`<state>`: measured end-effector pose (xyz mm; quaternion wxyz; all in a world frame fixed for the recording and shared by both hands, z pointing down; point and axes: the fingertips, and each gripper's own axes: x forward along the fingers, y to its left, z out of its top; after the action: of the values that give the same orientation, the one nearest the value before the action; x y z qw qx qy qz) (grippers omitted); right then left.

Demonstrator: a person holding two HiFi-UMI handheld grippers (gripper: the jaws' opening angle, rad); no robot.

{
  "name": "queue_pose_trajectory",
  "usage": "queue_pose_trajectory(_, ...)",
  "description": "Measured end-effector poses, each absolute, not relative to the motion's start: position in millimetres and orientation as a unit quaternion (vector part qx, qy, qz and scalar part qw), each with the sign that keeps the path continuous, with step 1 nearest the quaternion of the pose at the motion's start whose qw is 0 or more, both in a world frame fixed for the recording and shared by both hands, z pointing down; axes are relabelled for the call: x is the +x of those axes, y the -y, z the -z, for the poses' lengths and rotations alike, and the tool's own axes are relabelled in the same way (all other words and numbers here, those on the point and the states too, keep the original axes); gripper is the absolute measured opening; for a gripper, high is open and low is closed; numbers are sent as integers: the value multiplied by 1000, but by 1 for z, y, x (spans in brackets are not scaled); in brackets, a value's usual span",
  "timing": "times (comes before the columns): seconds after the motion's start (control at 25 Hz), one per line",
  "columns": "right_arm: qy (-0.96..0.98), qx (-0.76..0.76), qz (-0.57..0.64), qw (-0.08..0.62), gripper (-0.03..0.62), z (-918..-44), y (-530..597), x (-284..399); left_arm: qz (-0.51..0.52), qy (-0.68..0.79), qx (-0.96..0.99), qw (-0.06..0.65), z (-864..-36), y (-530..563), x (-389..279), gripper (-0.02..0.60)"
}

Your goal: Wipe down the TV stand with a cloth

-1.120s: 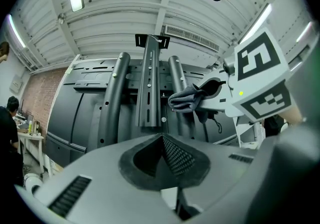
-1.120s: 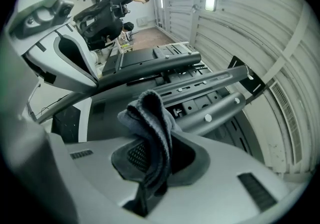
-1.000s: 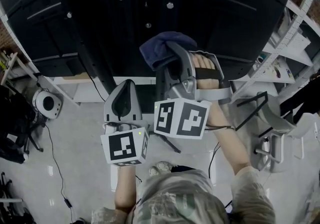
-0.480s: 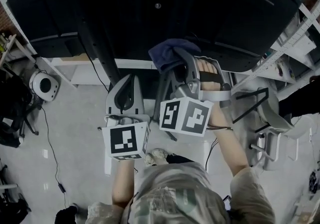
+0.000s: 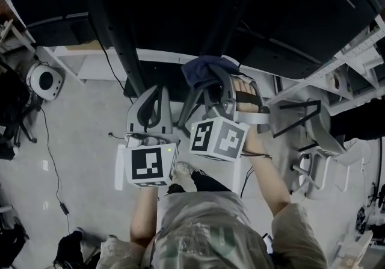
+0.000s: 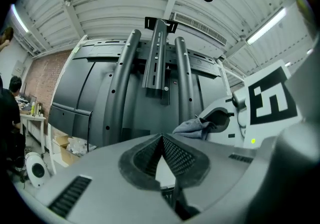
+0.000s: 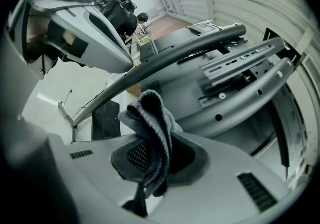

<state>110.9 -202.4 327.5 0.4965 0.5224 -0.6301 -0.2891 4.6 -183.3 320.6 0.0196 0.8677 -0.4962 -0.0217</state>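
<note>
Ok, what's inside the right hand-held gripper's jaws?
The cloth, clamped and bunched above the right hand-held gripper. It hides where the jaws meet.

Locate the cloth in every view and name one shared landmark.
Head view: cloth upper centre, in the right tool.
Left gripper view: cloth right of centre.
Right gripper view: cloth centre, between the jaws.
Shared landmark: the TV stand's dark tubes.

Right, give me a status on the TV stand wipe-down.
Done: the cloth is picked up, pinched in the right tongs. In hand: it is held up by the TV stand's dark rails; contact can't be confirmed. Left: the wiping itself, since no wiped patch shows. The left tongs are shut and empty.
</note>
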Motion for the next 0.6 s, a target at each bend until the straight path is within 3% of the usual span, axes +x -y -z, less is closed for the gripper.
queue_pose_trajectory(0.6,660,492,222,523,57,-438,199,110,-25,479,875,63,-387,176,8,15)
